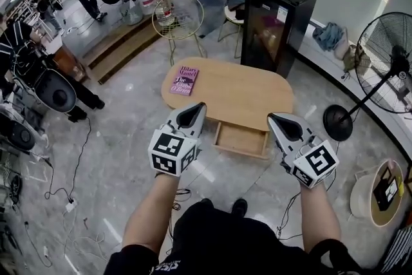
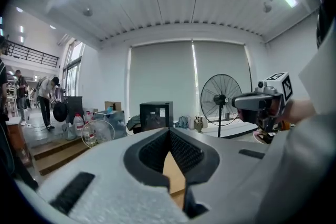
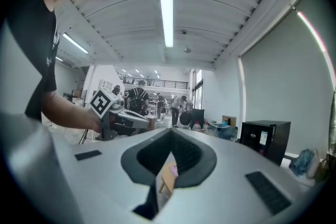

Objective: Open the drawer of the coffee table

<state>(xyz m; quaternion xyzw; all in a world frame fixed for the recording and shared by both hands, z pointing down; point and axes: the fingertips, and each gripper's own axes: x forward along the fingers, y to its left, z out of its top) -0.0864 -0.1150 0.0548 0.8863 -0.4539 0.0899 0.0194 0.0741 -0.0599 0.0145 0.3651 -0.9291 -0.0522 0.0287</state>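
The oval wooden coffee table (image 1: 238, 90) stands on the floor ahead of me, with a purple book (image 1: 185, 80) on its left end. Its drawer (image 1: 243, 138) is pulled out toward me, and its wooden bottom shows. Both grippers are held up in the air on my side of the table, touching nothing. My left gripper (image 1: 195, 107) is shut and empty, pointing at the table's near left edge. My right gripper (image 1: 273, 118) is shut and empty, just right of the drawer. Each gripper view shows its own jaws closed, the left gripper (image 2: 169, 134) and the right gripper (image 3: 170, 139), with only a sliver of the table below.
A black cabinet (image 1: 277, 26) stands behind the table, with a round wire side table (image 1: 178, 16) to its left. A standing fan (image 1: 380, 67) is at the right. Cables (image 1: 71, 203) trail over the floor at the left. Wooden steps (image 1: 122, 42) and people are at the far left.
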